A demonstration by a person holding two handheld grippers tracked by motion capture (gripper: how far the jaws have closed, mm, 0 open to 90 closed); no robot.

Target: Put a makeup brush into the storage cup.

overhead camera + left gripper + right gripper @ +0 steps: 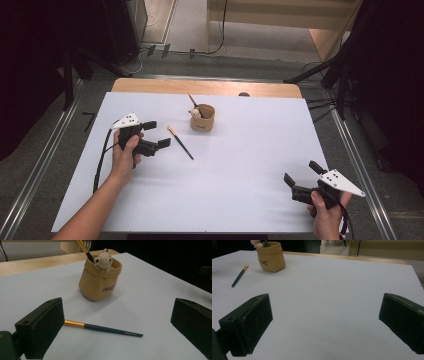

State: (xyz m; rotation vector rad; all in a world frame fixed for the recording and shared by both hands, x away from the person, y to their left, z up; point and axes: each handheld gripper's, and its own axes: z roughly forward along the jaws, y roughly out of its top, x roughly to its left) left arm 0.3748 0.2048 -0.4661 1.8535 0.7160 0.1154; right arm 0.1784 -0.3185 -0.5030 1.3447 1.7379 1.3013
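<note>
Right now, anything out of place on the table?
One brush lies loose on the white table cover, just ahead of the open left hand-held gripper, while another stands in the tan pouch holder. No spills or damage visible.

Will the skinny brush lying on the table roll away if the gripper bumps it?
Probably a little. The brush looks thin, round and straight, and it lies flat on the smooth white table, so a sideways nudge could roll it. It seems stiff and light, so the open left gripper should lift it easily.

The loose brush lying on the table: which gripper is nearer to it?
Left. The left gripper is open right beside the brush; the right gripper is far across the table.
</note>
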